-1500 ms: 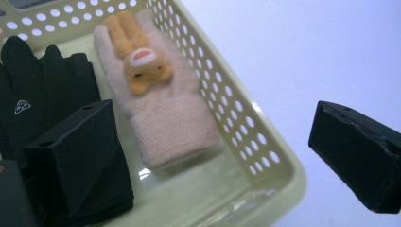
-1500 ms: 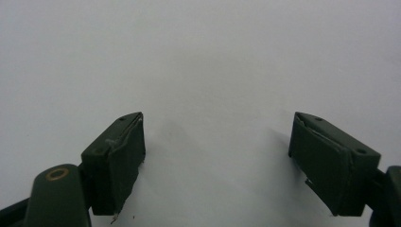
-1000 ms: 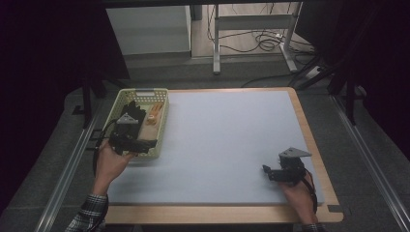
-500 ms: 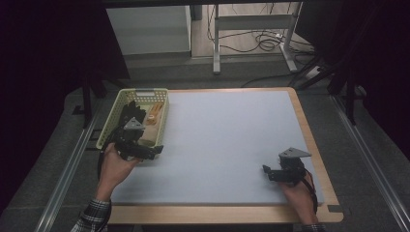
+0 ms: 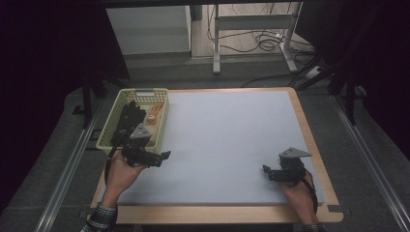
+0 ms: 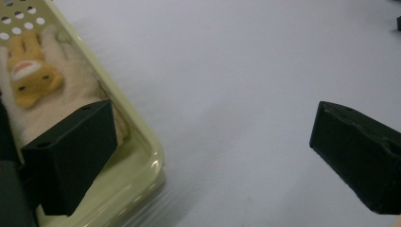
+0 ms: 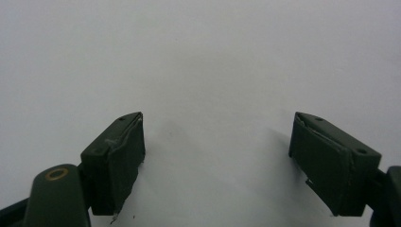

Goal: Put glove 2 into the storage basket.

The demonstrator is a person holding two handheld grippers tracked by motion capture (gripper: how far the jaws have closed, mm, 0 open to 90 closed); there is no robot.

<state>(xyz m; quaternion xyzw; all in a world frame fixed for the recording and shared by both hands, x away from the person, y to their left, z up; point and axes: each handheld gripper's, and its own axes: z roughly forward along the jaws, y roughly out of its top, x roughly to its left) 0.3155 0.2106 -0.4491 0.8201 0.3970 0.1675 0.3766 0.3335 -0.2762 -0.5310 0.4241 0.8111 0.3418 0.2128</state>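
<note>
1. Pale green plastic forms the basket (image 5: 107,135), which stands at the left edge of the surface (image 5: 227,140), probably so that the left hand (image 5: 121,175) can reach it easily.
2. Inside the basket lie a cream cloth with a yellow toy figure (image 6: 28,78) on it and some dark things (image 5: 126,118) that are too blurred to name.
3. The left tool (image 5: 163,157) is at the near corner of the basket. Its jaws are spread wide and hold nothing. In the left gripper view one jaw hangs over the basket rim (image 6: 142,142), above the cloth, and the other is over the bare surface. It cannot be told whether the jaw touches the rim.
4. The tool straddles the basket wall, so it seems to be between the basket and the surface; the toy is not grasped and lies in the basket.
5. The right tool (image 5: 267,172) rests low near the front right corner of the surface, well apart from the basket. Its jaws are also spread and empty, with only bare surface between them. It looks parked there to keep out of the way.
</note>
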